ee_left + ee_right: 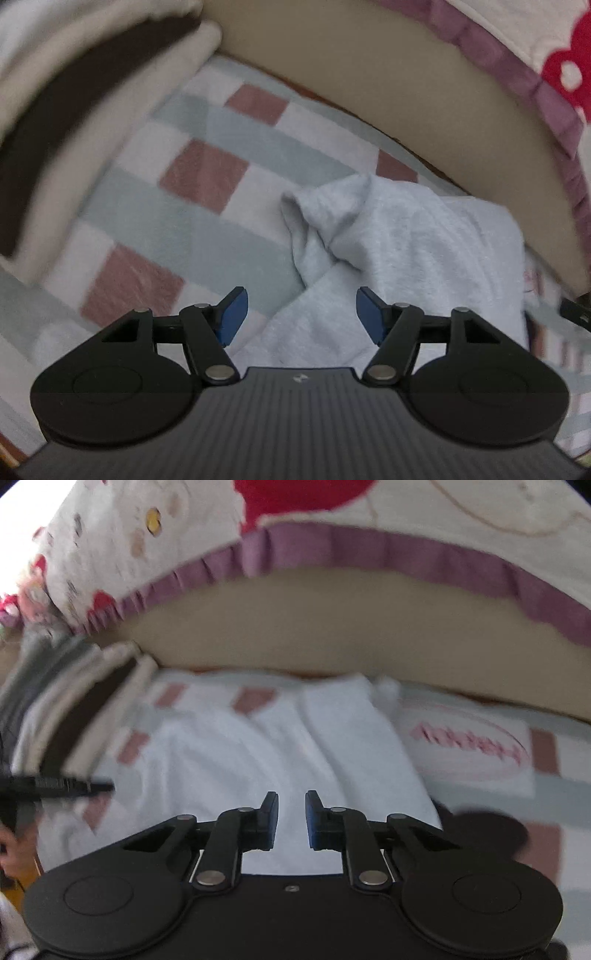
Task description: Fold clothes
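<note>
The left gripper [302,314], black with blue pads, filled the near edge of its view, jaws spread wide and empty, angled down over the pale blue fleecy garment [399,251], which lay rumpled on the checked pink, grey and white blanket [199,177] just beyond the fingertips. Motion blur smeared both views. The right gripper [291,819] tilted down above the same garment [295,734], its jaws narrowly apart, pinching nothing.

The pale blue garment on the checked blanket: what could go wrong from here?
1. Neither the left gripper nor the right gripper holds the pale blue garment, so any fold may slip open.
2. Its bunched corner could get creased in.
</note>
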`<state>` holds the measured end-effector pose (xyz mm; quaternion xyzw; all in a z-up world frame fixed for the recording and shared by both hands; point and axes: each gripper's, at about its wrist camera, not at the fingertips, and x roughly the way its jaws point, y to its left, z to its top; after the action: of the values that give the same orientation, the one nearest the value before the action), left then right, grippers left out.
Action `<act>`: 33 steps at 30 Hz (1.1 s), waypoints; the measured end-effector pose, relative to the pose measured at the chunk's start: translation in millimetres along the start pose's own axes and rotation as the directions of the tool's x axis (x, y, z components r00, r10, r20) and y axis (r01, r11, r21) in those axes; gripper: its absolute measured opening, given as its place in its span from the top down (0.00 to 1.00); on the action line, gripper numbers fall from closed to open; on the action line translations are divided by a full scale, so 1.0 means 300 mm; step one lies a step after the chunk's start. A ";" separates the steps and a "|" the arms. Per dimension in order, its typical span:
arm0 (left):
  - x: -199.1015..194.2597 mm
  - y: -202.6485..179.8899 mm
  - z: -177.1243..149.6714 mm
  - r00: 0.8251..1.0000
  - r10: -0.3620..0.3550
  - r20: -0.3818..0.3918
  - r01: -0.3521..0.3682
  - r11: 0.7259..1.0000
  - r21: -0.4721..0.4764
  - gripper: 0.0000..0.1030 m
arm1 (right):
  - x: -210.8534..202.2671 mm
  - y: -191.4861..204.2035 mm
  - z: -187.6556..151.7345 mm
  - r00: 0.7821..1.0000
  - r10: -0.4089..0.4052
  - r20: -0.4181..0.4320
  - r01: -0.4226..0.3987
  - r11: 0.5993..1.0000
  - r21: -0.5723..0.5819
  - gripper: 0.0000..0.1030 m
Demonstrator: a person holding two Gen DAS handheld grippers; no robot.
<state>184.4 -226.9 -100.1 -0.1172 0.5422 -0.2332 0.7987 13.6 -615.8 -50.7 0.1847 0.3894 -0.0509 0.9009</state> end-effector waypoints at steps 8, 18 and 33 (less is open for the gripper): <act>0.129 0.022 0.059 0.991 -0.129 0.026 0.128 0.992 0.018 0.38 | 0.210 -0.052 0.104 0.981 -0.188 0.055 0.189 0.982 -0.015 0.31; 0.230 -0.063 0.006 0.980 -0.196 -0.039 0.200 0.963 0.179 0.51 | 0.351 -0.159 0.090 0.992 -0.125 -0.011 0.125 0.985 0.121 0.95; -0.050 -0.179 -0.240 0.960 -0.117 -0.253 0.227 0.855 0.466 0.91 | -0.231 -0.093 -0.474 0.922 -0.168 -0.349 0.198 0.979 0.050 0.97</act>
<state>100.2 -260.8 -92.0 0.0669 0.5361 -0.4450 0.7142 -138.0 -592.3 -98.3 0.1914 0.5532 -0.1184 0.8021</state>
